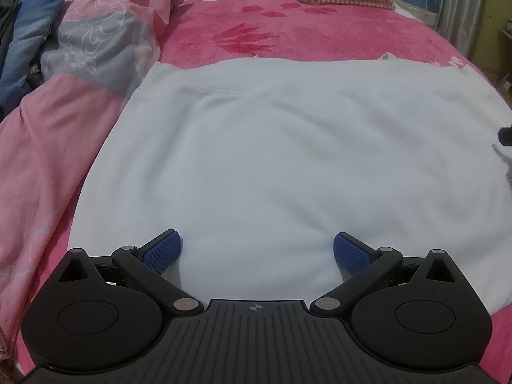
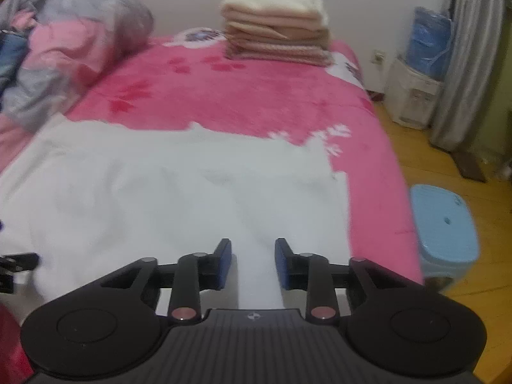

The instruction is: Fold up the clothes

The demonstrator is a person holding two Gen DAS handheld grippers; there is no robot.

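A: Largest first. Bed [image 1: 288,32] under a pink floral blanket fills both views, running from bottom edge to the top.

B: Task item?

A: White garment [image 1: 272,147] spread flat on the blanket, occupying the centre and lower half of the left-wrist frame; in the right-wrist frame it covers the left and centre, its right edge lying short of the bed's right side.

B: Other items?

A: Crumpled pink-and-grey quilt [image 1: 96,32] at upper left. Stack of folded beige and cream textiles [image 2: 276,25] at top centre, on the far end of the bed. Light blue stool [image 2: 444,230] on the wooden floor, right of frame, just beside the bed. Grey curtain [image 2: 464,57] at upper right.

B: Tongs?

A: Left tongs [image 1: 257,251], bottom centre: released, blue pads spread wide over the garment's near part; contact with the cloth cannot be judged. Right tongs [image 2: 253,262], bottom centre: partly parted, released, white cloth visible in the gap, pads not pressing on it. Right-wrist view is blurred.
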